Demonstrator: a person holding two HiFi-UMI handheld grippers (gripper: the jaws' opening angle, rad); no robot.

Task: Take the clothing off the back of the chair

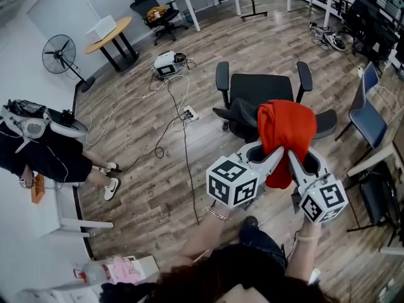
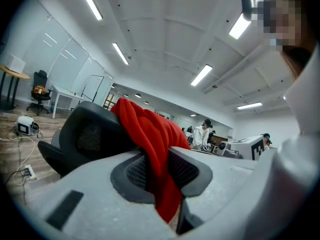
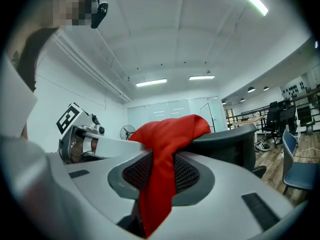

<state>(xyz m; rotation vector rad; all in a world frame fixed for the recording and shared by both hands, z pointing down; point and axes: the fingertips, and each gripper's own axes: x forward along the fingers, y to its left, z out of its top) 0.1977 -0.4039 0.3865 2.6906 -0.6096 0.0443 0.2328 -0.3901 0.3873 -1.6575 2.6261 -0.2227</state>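
One red garment [image 1: 285, 131] is hanging over the back of one black office chair [image 1: 262, 90], its loose end trailing down behind the backrest. Two grippers are working: the left gripper [image 2: 159, 169] and the right gripper [image 3: 157, 171] are each pinching a fold of that trailing cloth between narrowed jaws. Likely hazard: a level pull, rather than a lift, is risking a snag on the backrest's top edge, or a thin fold slipping free.

Bunched red clothing [image 1: 285, 131] draped over backrest of black chair [image 1: 262, 88]; hem hanging.
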